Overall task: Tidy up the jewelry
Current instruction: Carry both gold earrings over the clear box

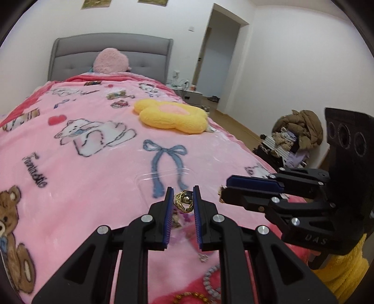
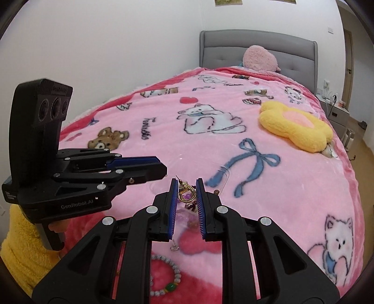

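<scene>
Visibly two gold earrings (image 1: pixel 183 202), gripped.

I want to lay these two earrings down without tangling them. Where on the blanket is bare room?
Bare blanket lies between the blue bow print and the white cat print, and left toward the bear print. Crowded: the near edge below the grippers, with the bead bracelet, gold bead chain and small charms.

Bedroom interior. White walls (image 1: pixel 131 21) surround a bed with a grey tufted headboard (image 1: pixel 70 56) and a pink cartoon-print blanket (image 1: pixel 93 177). An open doorway (image 1: pixel 219 53) stands right of a white nightstand (image 1: pixel 192 95). Wooden floor (image 1: pixel 236 121); a heap of clothes (image 1: pixel 296 131) lies by the wall.
</scene>
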`<action>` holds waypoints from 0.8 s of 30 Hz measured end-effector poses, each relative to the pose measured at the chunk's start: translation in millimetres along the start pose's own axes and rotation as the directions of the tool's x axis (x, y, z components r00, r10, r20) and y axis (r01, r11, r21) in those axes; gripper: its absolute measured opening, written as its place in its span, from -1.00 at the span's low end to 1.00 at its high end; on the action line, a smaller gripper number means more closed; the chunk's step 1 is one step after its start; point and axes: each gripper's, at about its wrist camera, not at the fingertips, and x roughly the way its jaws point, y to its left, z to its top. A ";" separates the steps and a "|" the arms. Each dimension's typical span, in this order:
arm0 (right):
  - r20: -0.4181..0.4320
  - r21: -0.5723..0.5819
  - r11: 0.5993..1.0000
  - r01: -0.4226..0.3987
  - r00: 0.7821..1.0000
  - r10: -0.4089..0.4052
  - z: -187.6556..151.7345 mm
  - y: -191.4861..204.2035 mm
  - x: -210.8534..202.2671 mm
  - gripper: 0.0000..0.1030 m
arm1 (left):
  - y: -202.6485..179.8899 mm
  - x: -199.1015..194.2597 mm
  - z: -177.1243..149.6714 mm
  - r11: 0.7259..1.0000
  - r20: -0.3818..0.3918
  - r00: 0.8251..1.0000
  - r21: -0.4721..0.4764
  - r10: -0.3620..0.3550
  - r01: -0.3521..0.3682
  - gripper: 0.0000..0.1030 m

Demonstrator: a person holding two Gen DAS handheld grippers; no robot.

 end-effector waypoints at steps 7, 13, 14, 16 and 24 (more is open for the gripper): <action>-0.055 -0.024 0.999 0.023 0.998 -0.025 -2.1 2.2 26.6 -0.70 | 14.3 19.1 3.6 0.999 -0.031 0.999 -0.024 0.040 -0.041 -0.69; -0.081 -0.040 0.999 0.031 0.996 -0.035 -7.4 0.1 37.5 -0.70 | 18.9 36.3 2.3 0.998 -0.105 0.993 -0.014 0.062 -0.063 -0.69; -0.084 -0.038 0.999 0.033 0.996 -0.036 -8.4 -1.4 38.5 -0.70 | 18.3 36.4 1.8 0.998 -0.103 0.993 -0.010 0.065 -0.067 -0.69; -0.084 -0.035 0.999 0.031 0.996 -0.034 -9.0 -2.9 39.3 -0.70 | 17.4 37.5 1.1 0.998 -0.107 0.992 -0.002 0.064 -0.064 -0.69; -0.084 -0.031 0.999 0.034 0.996 -0.036 -10.5 -7.2 45.0 -0.70 | 13.4 40.2 -1.0 0.998 -0.115 0.991 0.010 0.064 -0.063 -0.69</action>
